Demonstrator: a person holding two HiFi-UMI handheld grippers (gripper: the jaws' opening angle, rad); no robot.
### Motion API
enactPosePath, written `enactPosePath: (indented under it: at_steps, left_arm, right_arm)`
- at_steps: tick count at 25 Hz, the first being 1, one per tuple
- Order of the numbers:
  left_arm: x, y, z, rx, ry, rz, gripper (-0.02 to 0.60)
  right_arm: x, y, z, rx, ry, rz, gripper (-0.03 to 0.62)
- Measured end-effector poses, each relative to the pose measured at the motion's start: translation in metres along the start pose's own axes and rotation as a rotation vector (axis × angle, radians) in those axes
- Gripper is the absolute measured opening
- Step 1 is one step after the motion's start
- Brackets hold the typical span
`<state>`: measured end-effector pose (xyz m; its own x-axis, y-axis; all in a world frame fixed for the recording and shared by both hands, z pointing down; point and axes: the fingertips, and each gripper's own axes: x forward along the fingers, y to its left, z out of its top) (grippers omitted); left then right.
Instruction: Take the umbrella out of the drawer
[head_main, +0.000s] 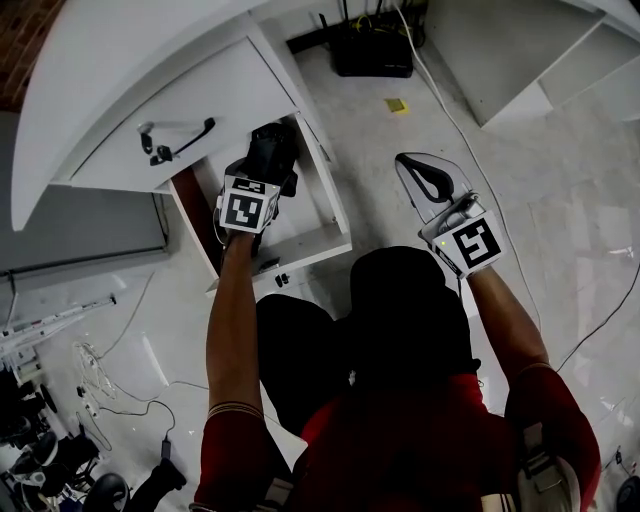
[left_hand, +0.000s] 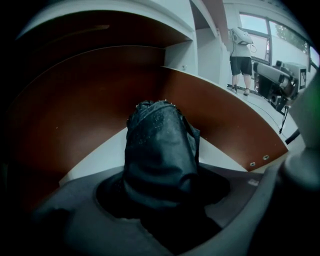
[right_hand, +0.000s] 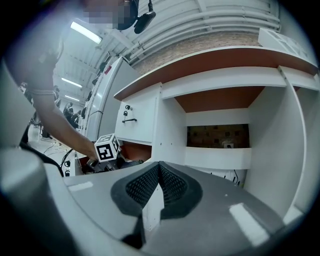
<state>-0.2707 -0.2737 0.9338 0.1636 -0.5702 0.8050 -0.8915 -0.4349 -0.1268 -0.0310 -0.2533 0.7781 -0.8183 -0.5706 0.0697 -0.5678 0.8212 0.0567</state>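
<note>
Head view: left gripper (head_main: 266, 150), the black two-jaw tool with a marker cube, is angled down into the open white lower drawer (head_main: 325, 238) of the white cabinet. The drawer front above it, white with a black bar handle (head_main: 180, 135), is closed. Right gripper (head_main: 408, 162), a grey two-jaw tool with black pads, hangs over the pale floor, well apart from the drawer. Its jaw tips are together with nothing in them.

Left gripper view: folded black fabric umbrella (left_hand: 159, 150) sits between the jaws of the left gripper (left_hand: 162, 200), partway closed. The dark pads press on both sides of the bundle and the fabric creases at the pinch, so it has a grip. The umbrella is inside the drawer, with the brown inner wall (left_hand: 220, 115) behind and the white floor panel (left_hand: 97, 162) below. Can't tell whether it rests on the floor panel.

Right gripper view: right gripper (right_hand: 159, 167) has its ribbed pads meeting at the tips, empty, pointing level at the cabinet. The left gripper's marker cube (right_hand: 107, 147) shows at the drawer opening.
</note>
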Motion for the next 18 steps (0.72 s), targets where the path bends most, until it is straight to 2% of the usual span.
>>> enactPosePath:
  at_steps: [5, 12, 18]
  left_arm:
    - [-0.010, -0.012, 0.005, 0.058, 0.012, -0.048, 0.254]
    - [-0.043, -0.023, 0.025, 0.114, -0.070, -0.080, 0.247]
    - [-0.079, -0.037, 0.036, 0.185, -0.163, -0.111, 0.247]
  right_arm:
    - [-0.003, -0.004, 0.003, 0.011, -0.005, -0.012, 0.012]
    - [-0.007, -0.002, 0.004, 0.027, 0.007, -0.016, 0.012]
    - [-0.003, 0.001, 0.025, 0.035, 0.025, -0.010, 0.012]
